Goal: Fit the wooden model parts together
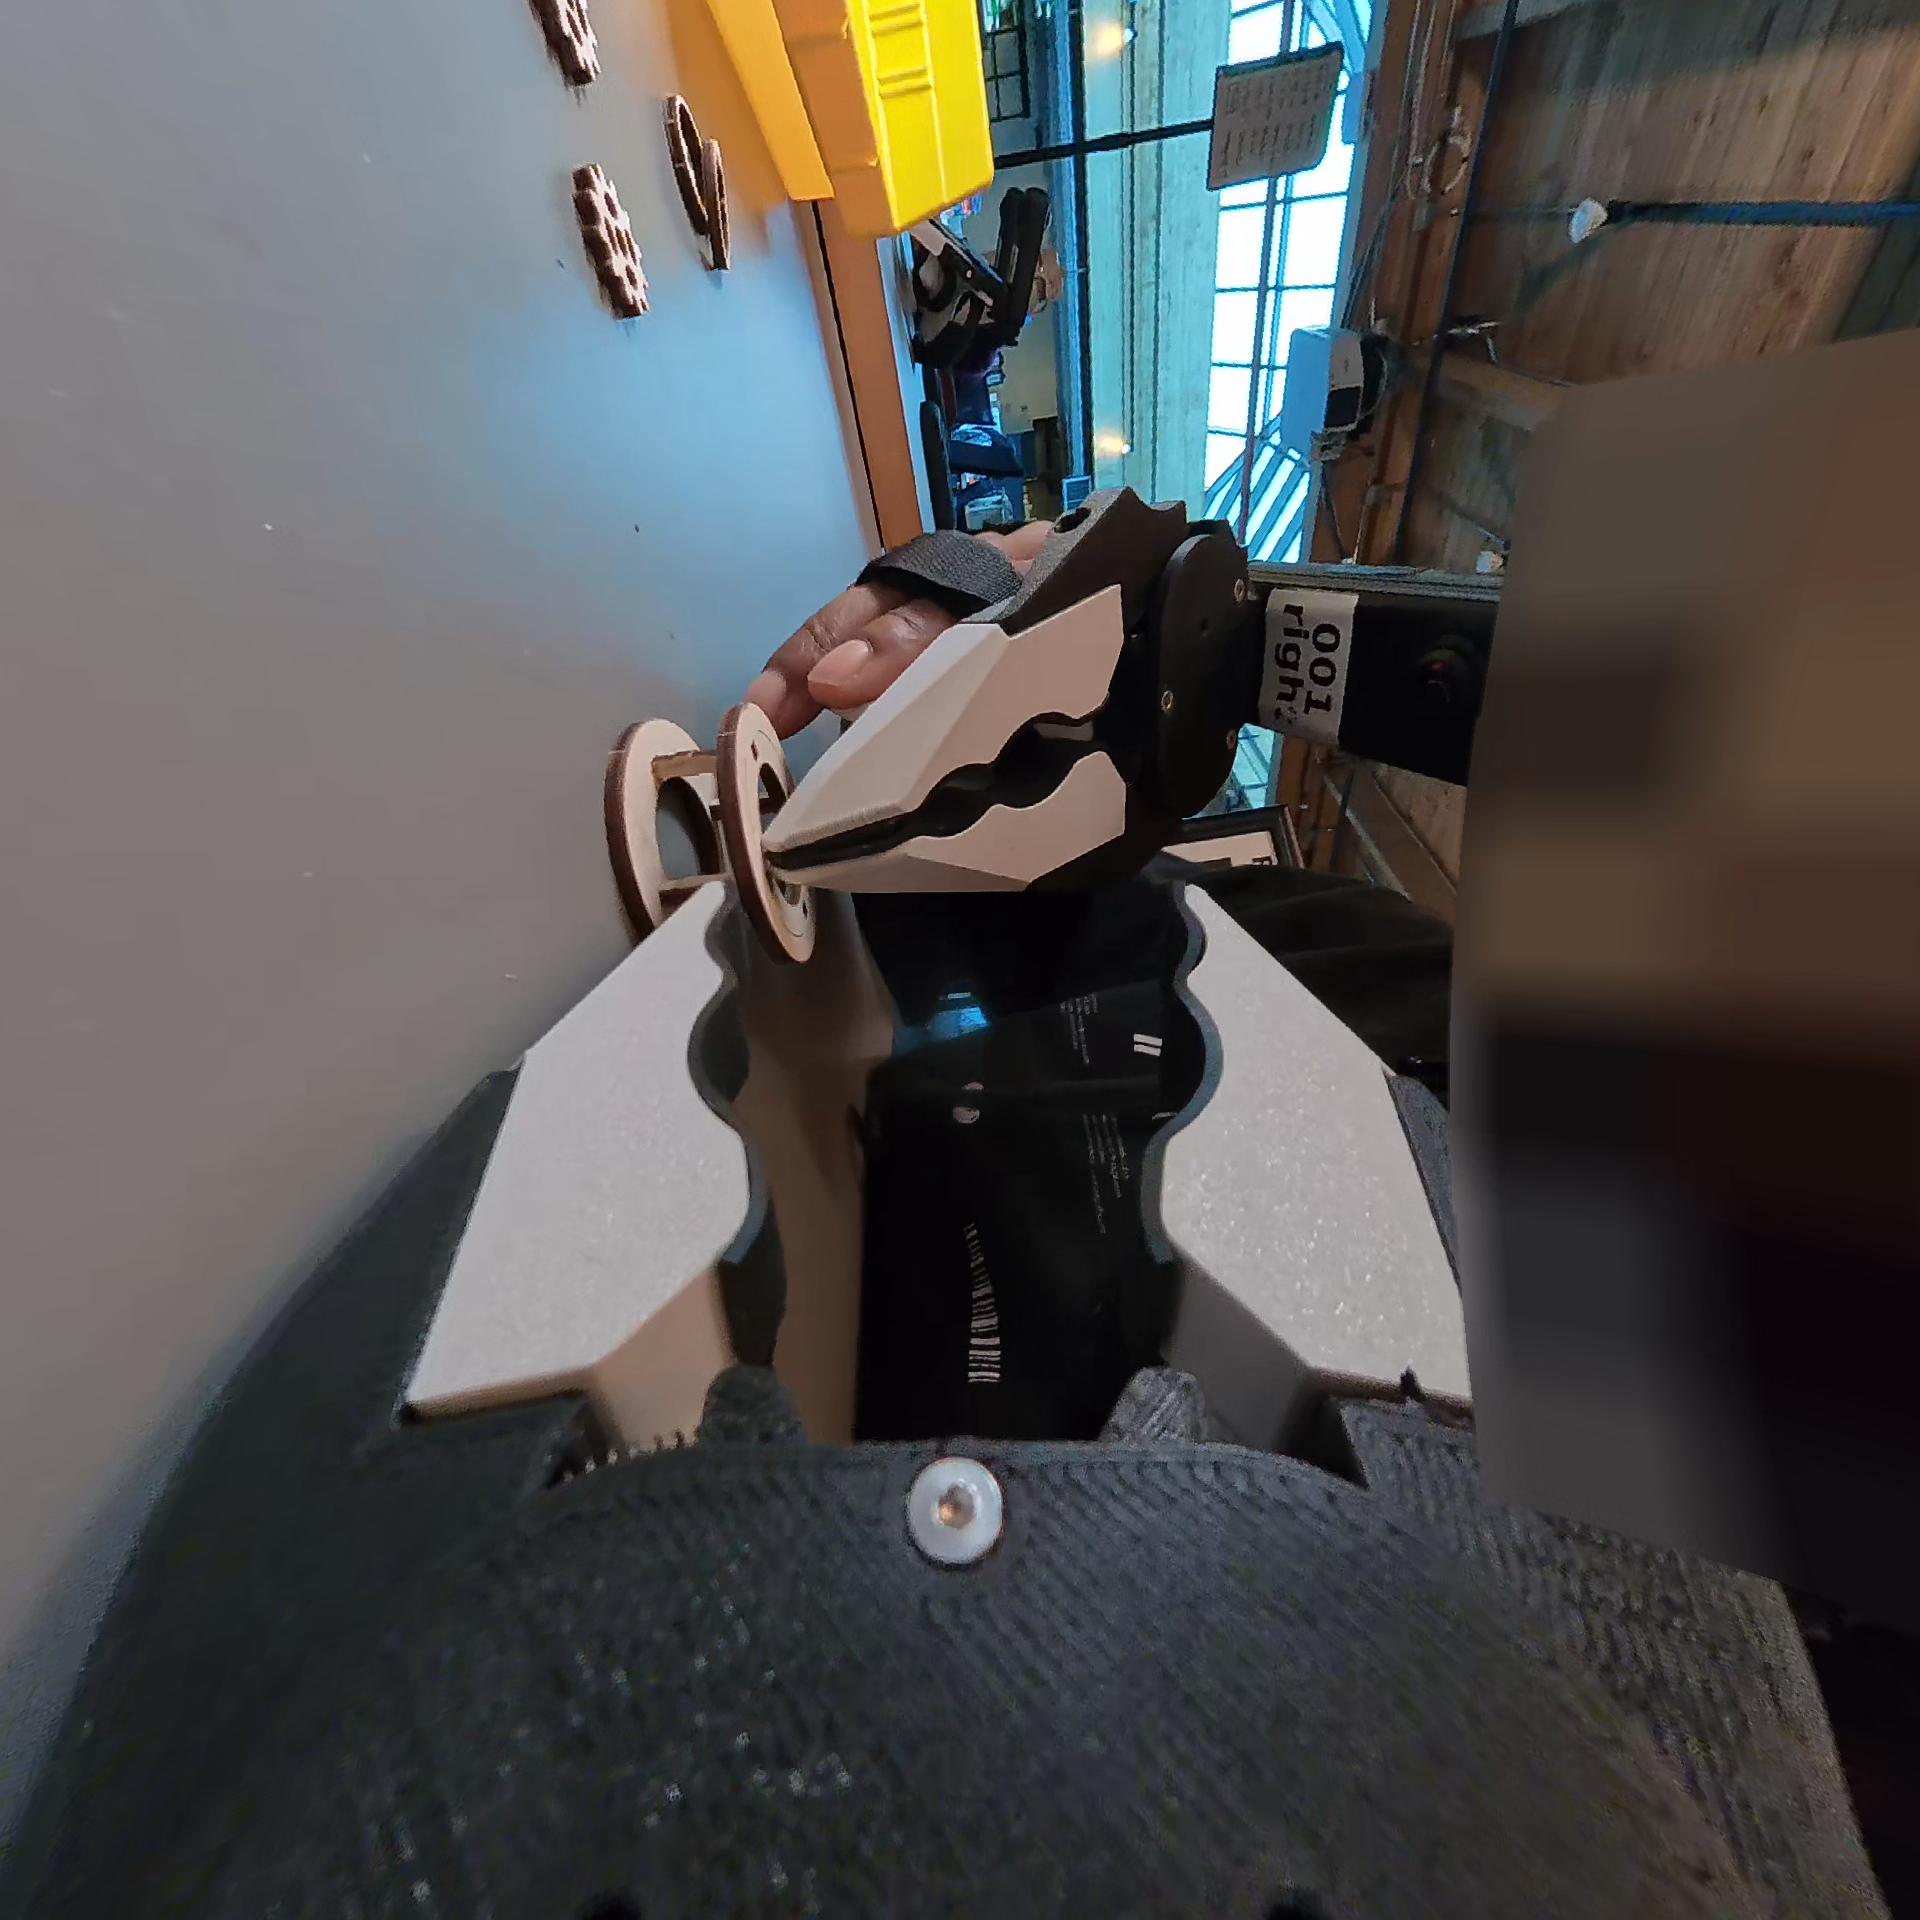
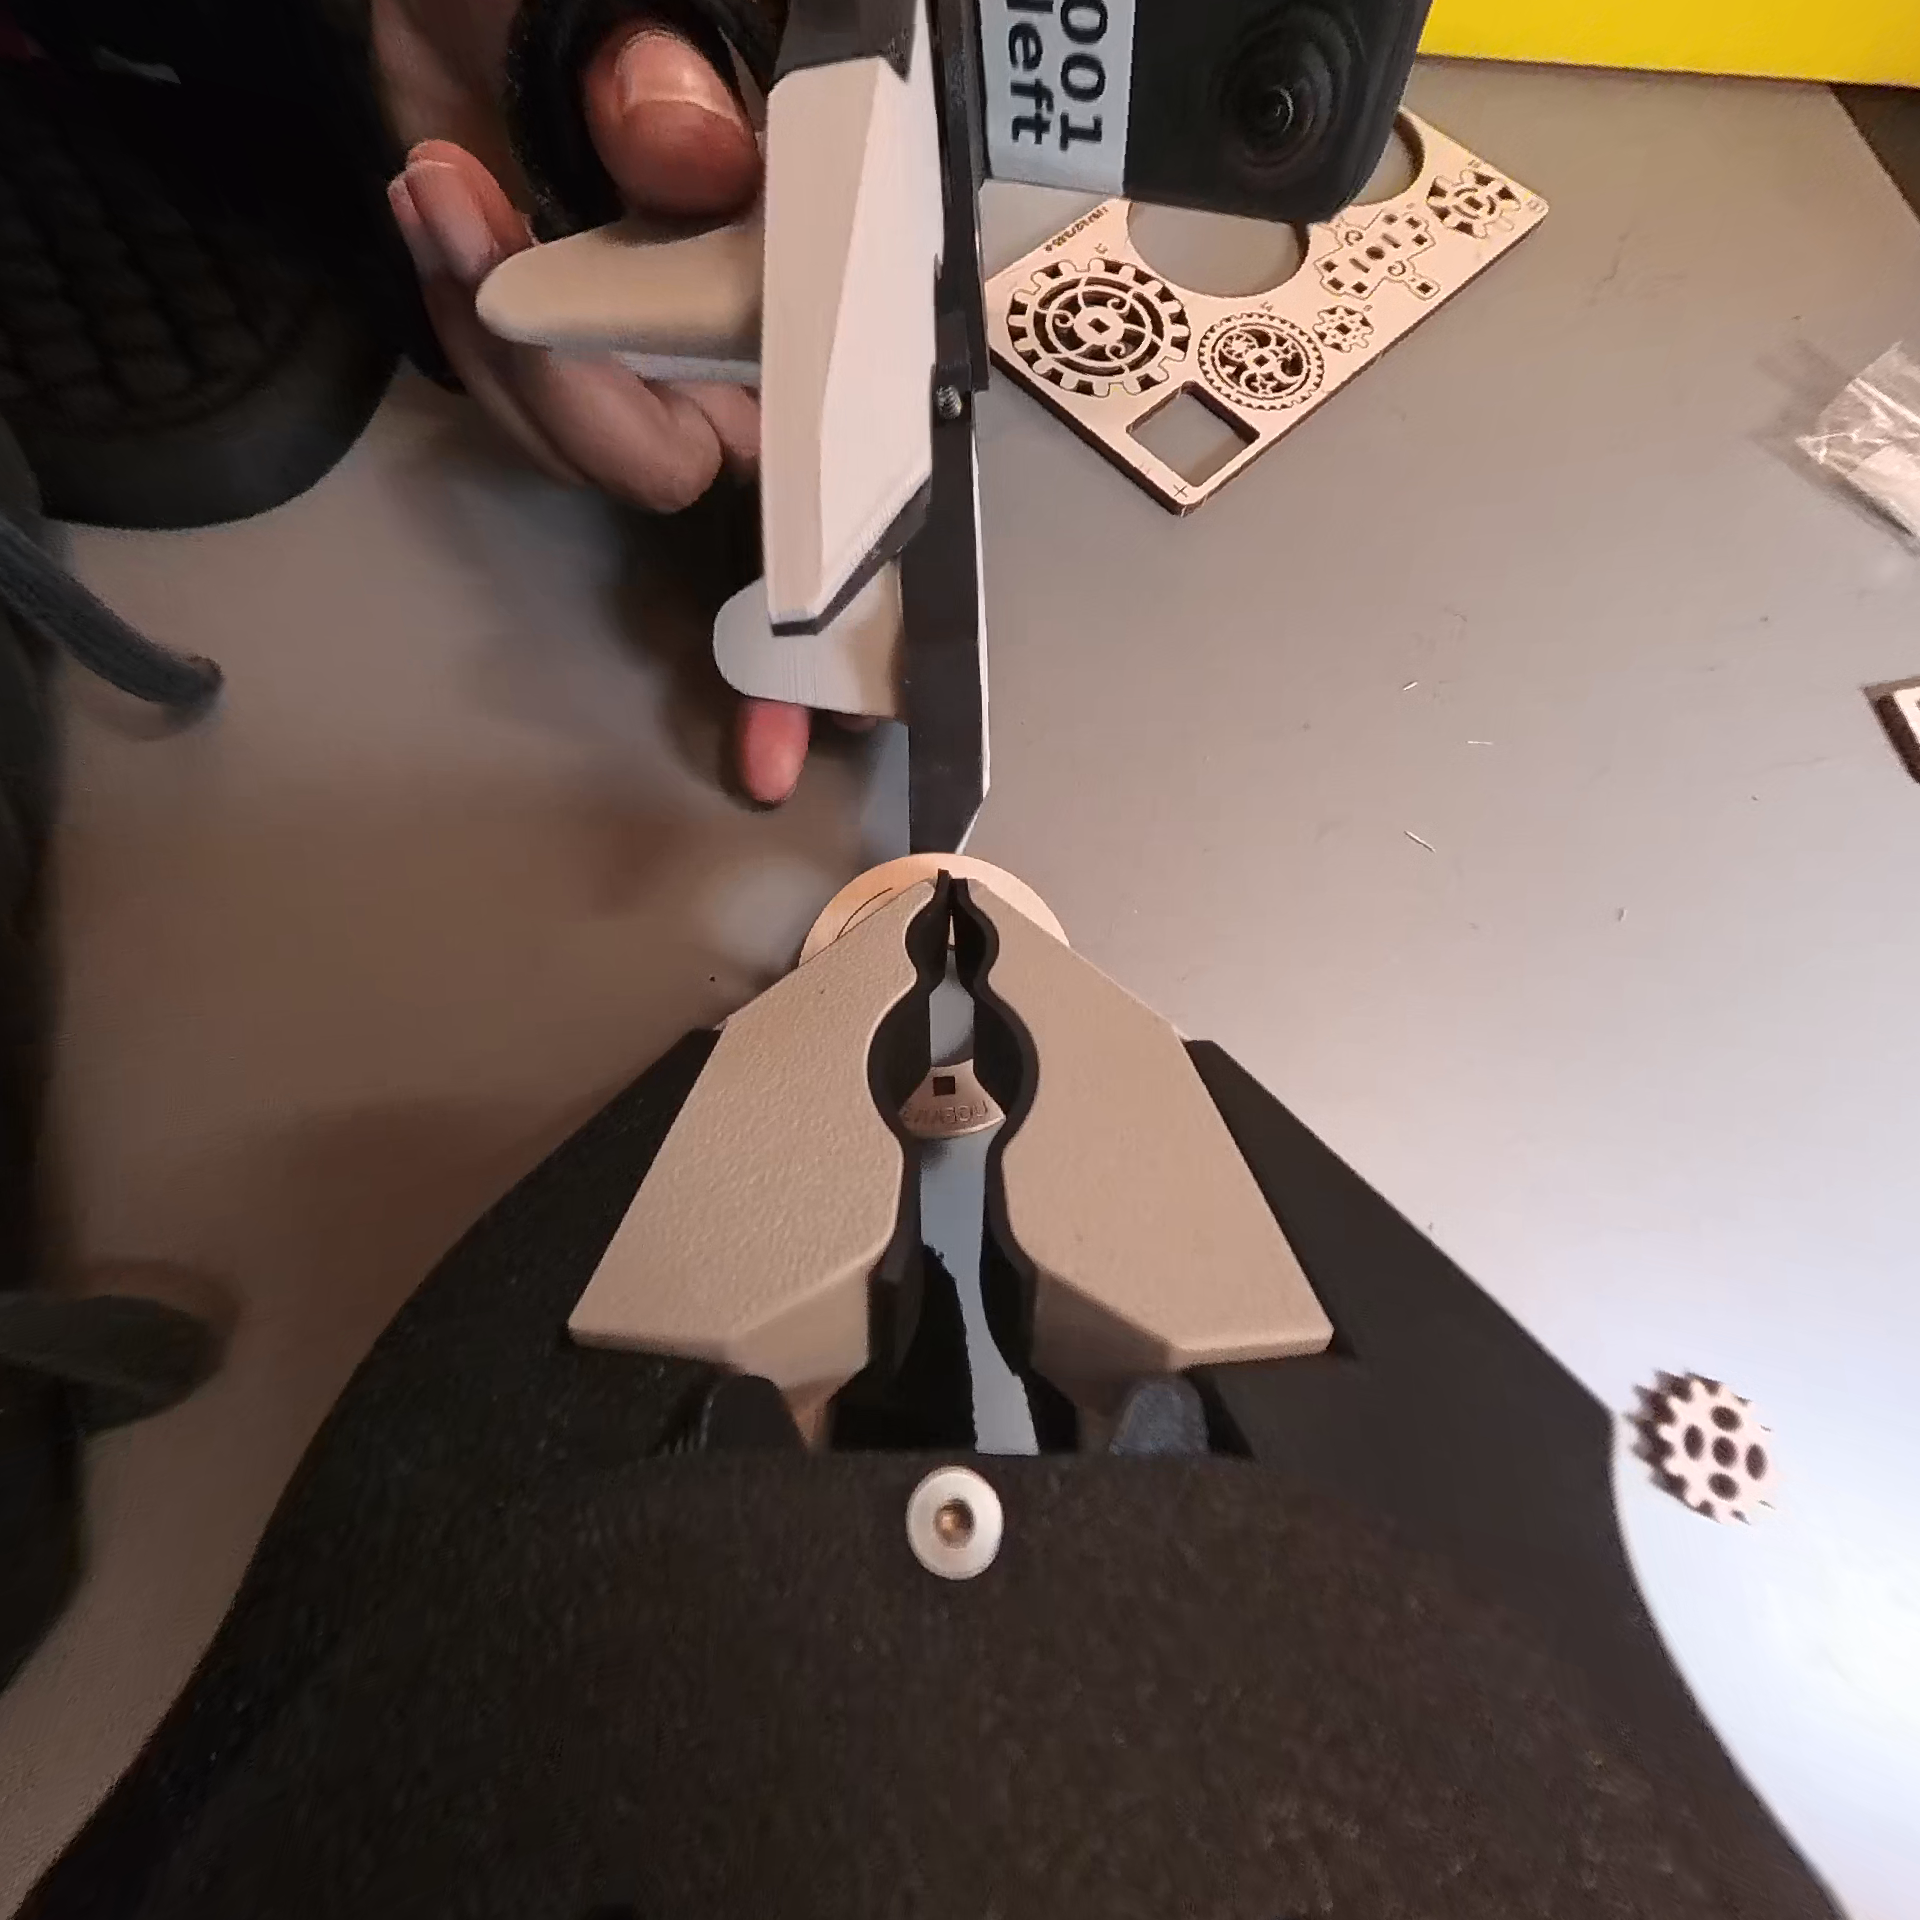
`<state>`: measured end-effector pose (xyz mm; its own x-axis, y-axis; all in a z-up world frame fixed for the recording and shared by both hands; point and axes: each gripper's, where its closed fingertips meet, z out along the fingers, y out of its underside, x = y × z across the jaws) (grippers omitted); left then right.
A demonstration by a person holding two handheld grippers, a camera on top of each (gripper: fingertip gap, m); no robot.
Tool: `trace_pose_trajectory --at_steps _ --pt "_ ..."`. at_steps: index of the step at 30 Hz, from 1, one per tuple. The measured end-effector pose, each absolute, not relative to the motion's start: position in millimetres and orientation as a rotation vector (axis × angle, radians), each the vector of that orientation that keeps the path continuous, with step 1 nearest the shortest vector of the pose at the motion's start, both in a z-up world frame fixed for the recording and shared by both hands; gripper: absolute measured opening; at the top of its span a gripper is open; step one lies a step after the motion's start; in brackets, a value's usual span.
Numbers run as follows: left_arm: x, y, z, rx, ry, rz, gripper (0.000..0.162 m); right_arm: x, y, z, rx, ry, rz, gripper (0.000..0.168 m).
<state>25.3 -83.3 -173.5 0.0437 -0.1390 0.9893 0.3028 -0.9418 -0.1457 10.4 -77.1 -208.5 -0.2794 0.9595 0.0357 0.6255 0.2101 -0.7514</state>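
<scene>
Right wrist view: right gripper (image 2: 948, 894) clamps wooden spool (image 2: 1013, 896).

Grey table (image 2: 1351, 831): smooth, matt | wooden spool (image 1: 717, 821) on table: pale laser-cut ply, dark burnt edges | right gripper (image 2: 948, 891) over table: grainy matt beige plastic fingers, rough black printed body | fretwork wooden sheet (image 2: 1247, 332) on table: thin pale ply | loose gear (image 2: 1704, 1460) on table: same ply | yellow bin (image 1: 894, 104) at table edge: glossy plastic

The right tool (image 2: 948, 904) hides most of the wooden spool (image 2: 1013, 883), perhaps two discs.
</scene>
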Motion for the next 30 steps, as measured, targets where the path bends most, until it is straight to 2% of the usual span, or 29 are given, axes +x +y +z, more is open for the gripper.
trace_pose_trajectory --at_steps 1,13,17,23,25,30 --pt "25.1 -82.6 -173.4 -2.008 -0.179 -1.976 0.08 10.4 -77.0 -208.4 -1.467 -1.978 0.877 0.0" --pt "21.9 -78.9 -172.3 -1.968 -0.32 -2.055 0.081 10.1 -76.9 -208.8 -1.522 -1.943 0.96 0.0" --pt "14.4 -80.7 -174.1 -2.008 -0.274 -1.952 0.078 10.0 -76.6 -209.0 -1.545 -1.938 0.978 0.0" --pt "18.1 -94.5 -181.9 -2.095 -0.053 -1.717 0.061 10.2 -76.6 -209.7 -1.586 -1.943 0.985 0.0" --pt "23.6 -96.1 -190.5 -2.147 0.037 -1.595 0.048 10.2 -76.6 -209.7 -1.597 -1.945 0.992 0.0" --pt "27.1 -89.5 -204.4 -2.262 0.212 -1.305 0.03 10.3 -76.7 -209.1 -1.627 -1.922 1.034 0.0"
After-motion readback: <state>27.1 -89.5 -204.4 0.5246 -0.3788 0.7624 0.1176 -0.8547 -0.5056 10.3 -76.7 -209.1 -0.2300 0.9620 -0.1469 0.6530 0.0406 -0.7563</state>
